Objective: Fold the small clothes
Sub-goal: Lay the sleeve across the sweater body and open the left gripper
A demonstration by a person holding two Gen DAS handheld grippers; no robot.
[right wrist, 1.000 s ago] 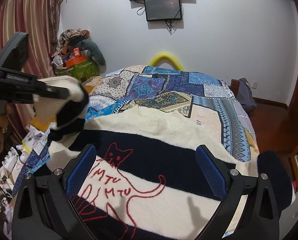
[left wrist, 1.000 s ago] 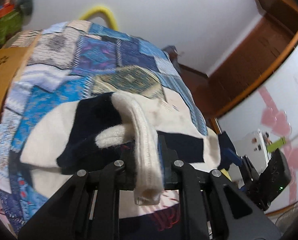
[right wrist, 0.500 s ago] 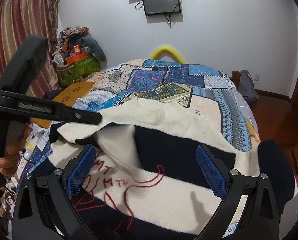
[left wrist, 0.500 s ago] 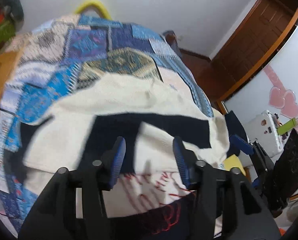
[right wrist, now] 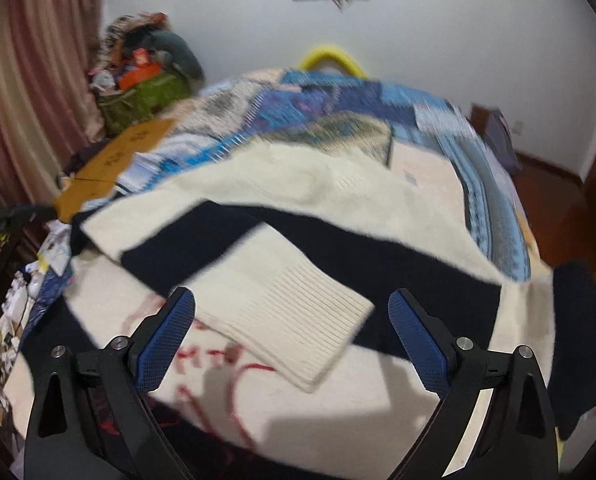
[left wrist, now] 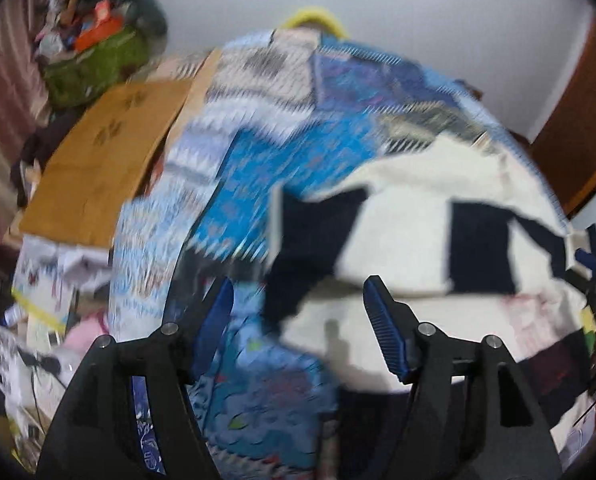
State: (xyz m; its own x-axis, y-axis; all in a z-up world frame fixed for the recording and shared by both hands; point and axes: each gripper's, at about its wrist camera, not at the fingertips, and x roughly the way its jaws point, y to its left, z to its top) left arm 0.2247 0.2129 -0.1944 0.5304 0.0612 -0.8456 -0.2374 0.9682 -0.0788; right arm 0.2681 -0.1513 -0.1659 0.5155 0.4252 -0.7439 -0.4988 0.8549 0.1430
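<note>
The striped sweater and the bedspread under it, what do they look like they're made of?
The sweater looks like a soft, fuzzy knit, probably wool or acrylic: its surface is matte and its folded-in sleeve cuff shows fine ribbing. A red line drawing on the front looks stitched or printed; I cannot tell which. The bedspread seems a thin printed patchwork cloth, likely cotton, though blur hides its weave.

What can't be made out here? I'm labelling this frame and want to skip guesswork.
- Red design on the sweater: right wrist view, partly hidden under the folded sleeve and motion blur.
- Quilt pattern: left wrist view, smeared by motion.
- Sweater's hem: cut off by the lower edge and fingers.
</note>
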